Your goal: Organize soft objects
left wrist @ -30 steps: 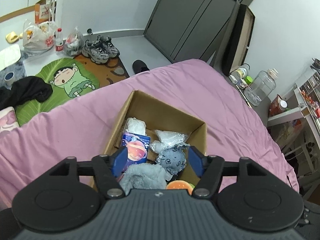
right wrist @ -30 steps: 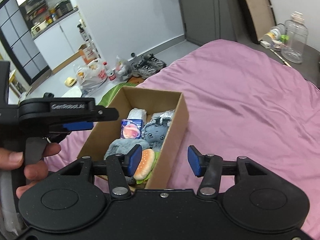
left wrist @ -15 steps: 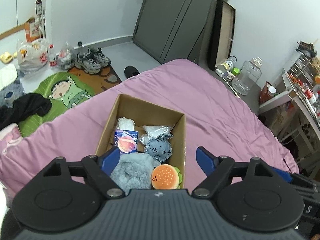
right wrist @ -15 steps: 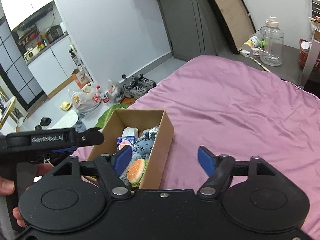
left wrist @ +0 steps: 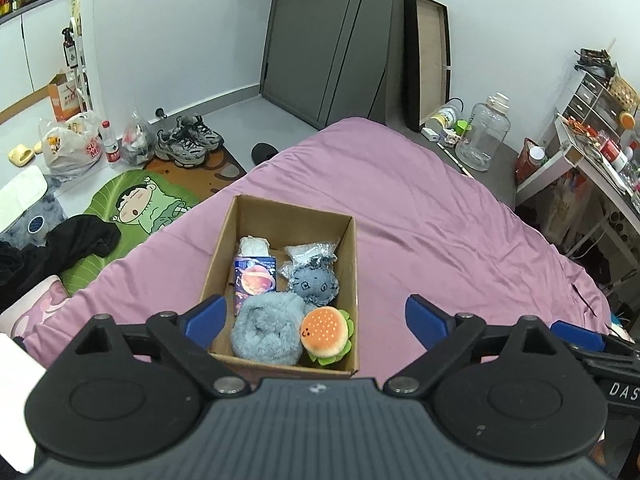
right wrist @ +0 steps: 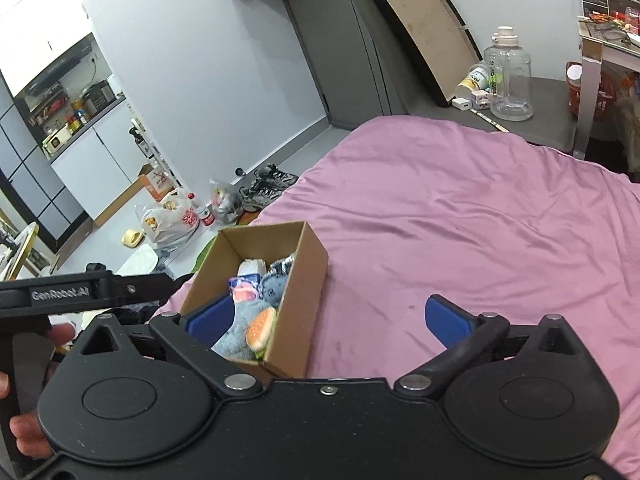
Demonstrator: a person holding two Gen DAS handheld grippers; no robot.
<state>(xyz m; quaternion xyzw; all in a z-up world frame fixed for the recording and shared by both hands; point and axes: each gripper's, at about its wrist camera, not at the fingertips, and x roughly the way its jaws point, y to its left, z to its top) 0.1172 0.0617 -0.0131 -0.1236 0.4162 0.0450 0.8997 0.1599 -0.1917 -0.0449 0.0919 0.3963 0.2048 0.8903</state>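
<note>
1. Our left gripper (left wrist: 316, 316) angles down over the open brown cardboard box (left wrist: 348, 264); its jaws are opening, pressing on nothing.
2. Our right gripper (right wrist: 328, 318) tilts down beside that box, jaws opening, nothing grasped.
3. The box sits on the pink bedsheet (left wrist: 440, 208).
4. Inside lie a fluffy grey-blue plush (left wrist: 266, 334), an orange burger plush (left wrist: 324, 330), a grey round plush with stitched face (left wrist: 316, 286) and a blue planet-print packet (left wrist: 255, 278).

Packed into an open cardboard box (left wrist: 280, 216) on pink bedding: burger plush (left wrist: 325, 330), grey fluffy bundle (left wrist: 266, 334), grey round plush (left wrist: 316, 285), planet-print packet (left wrist: 255, 278)
</note>
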